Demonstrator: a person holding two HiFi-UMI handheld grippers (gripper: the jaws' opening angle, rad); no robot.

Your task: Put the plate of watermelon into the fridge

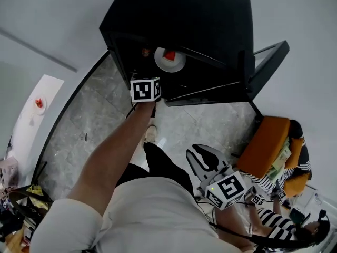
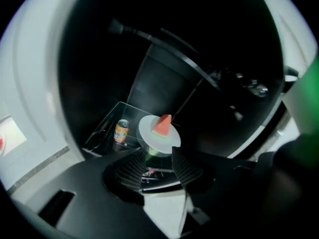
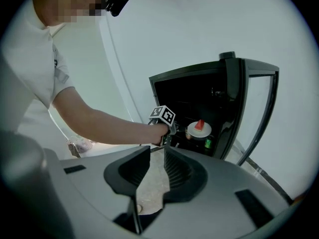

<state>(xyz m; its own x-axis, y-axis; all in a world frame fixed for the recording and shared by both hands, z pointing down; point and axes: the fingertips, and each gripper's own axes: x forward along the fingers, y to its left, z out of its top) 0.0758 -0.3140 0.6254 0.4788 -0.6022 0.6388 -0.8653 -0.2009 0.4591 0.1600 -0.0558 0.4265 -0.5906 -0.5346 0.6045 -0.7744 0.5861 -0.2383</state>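
Our left claw (image 2: 158,157) gapes wide and empty just short of the plate (image 2: 151,135) of watermelon (image 2: 162,125), set on the fridge (image 1: 179,25) shelf (image 2: 107,124), so we should back straight out without nudging its rim.

Looks like a bare studio-type room. White walls (image 1: 52,15), grey marble floor (image 1: 100,115), a black mini fridge (image 1: 179,15) and an orange chair (image 1: 266,146).
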